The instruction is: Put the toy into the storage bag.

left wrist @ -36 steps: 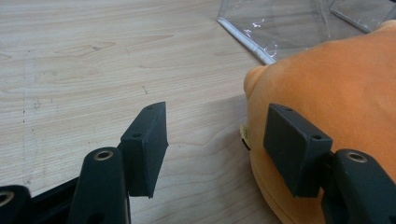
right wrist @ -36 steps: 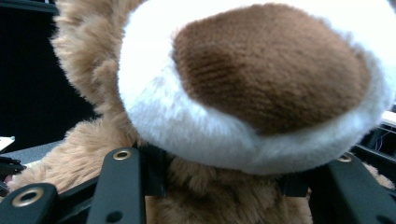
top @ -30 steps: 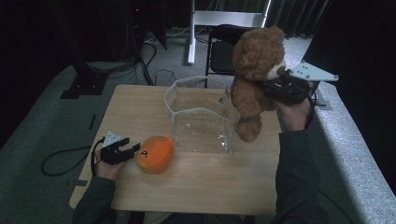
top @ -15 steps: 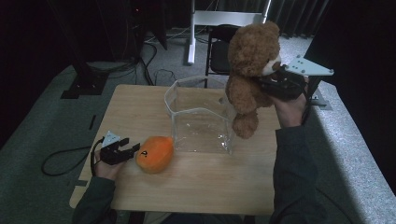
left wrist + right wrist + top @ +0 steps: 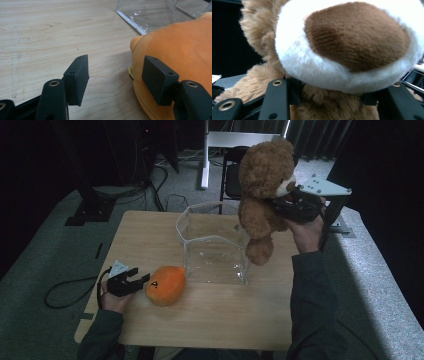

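Note:
A brown teddy bear (image 5: 262, 195) hangs in the air over the right rim of a clear plastic box (image 5: 200, 240). One of its feet dangles beside the box's right wall. My right gripper (image 5: 286, 206) is shut on the bear just below its head. In the right gripper view the white-and-brown muzzle (image 5: 352, 45) looms above the right gripper (image 5: 332, 97). An orange plush (image 5: 166, 284) lies on the wooden table (image 5: 150, 230) in front of the box. My left gripper (image 5: 139, 281) rests open at the plush's left end. In the left gripper view the plush (image 5: 180, 50) sits partly between the jaws, unpressed.
The box's corner (image 5: 150, 12) lies just beyond the plush. A black chair (image 5: 232, 175) and a white stand (image 5: 205, 155) are behind the table. A cable (image 5: 65, 292) loops on the floor at the left, near a black base (image 5: 90, 212).
The right hand has carried the bear slightly left and up, closer over the box. The left gripper and the orange plush have stayed put.

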The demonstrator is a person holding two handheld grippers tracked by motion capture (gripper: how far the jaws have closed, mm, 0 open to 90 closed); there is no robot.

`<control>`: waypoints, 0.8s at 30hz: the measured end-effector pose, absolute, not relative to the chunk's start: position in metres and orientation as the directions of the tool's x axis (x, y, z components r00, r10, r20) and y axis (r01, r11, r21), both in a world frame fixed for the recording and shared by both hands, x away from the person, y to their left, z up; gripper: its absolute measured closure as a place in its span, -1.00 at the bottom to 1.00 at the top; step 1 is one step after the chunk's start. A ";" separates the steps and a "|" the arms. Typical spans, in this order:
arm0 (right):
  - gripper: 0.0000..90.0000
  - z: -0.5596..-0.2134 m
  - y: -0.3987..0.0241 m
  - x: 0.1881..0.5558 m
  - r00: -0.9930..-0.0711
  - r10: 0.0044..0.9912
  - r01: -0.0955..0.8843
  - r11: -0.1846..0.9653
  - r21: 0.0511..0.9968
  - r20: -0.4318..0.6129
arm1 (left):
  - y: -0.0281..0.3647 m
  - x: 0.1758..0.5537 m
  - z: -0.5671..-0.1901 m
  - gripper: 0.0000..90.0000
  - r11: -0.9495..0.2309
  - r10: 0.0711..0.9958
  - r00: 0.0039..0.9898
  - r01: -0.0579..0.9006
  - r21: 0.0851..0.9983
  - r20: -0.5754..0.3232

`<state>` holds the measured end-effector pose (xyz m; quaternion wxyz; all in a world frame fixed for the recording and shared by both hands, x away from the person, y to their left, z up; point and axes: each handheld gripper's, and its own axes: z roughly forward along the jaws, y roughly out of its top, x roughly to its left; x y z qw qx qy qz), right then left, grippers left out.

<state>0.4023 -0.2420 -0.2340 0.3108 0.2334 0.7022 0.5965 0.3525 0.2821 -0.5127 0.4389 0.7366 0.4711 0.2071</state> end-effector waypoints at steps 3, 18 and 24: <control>0.05 -0.232 -0.240 0.404 -0.703 0.693 -0.048 0.179 0.983 -0.161 | 0.282 0.352 -0.513 -0.13 -0.172 0.875 0.471 0.511 0.842 -0.108; 0.05 -0.229 -0.227 0.413 -0.722 0.673 -0.048 0.181 0.982 -0.159 | 0.283 0.352 -0.512 -0.13 -0.173 0.876 0.470 0.512 0.841 -0.106; 0.05 -0.229 -0.220 0.418 -0.729 0.667 -0.042 0.179 0.983 -0.153 | 0.283 0.352 -0.512 -0.13 -0.169 0.876 0.470 0.510 0.844 -0.108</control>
